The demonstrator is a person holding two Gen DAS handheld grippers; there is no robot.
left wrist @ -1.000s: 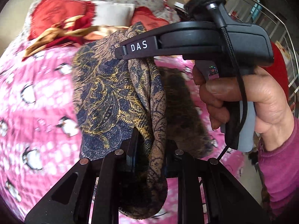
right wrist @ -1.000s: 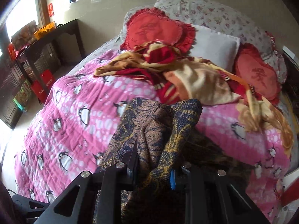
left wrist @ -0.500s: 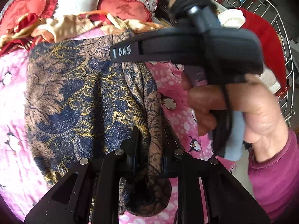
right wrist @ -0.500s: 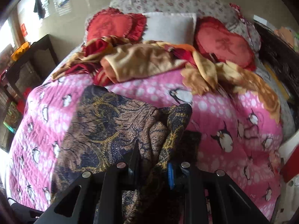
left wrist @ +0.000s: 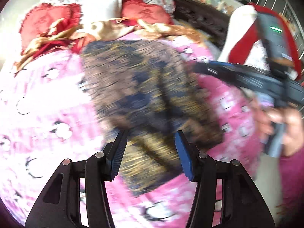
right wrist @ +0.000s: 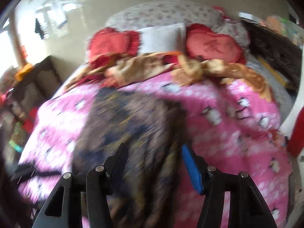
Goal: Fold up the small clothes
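**Inspector:** Left wrist view: left hand-held gripper (left wrist: 150, 152) now stands wide open; a second ago it pinched the patterned garment (left wrist: 144, 95). Right hand-held gripper (right wrist: 153, 163) likewise released, jaws apart.

**Clerk:** Garment location?

**Inspector:** Lying on the pink bedspread (left wrist: 47, 95), short of the red cushions (left wrist: 47, 24). Judged: one fold laid down. Frames blurred.

**Clerk:** Containers?

**Inspector:** None identifiable.
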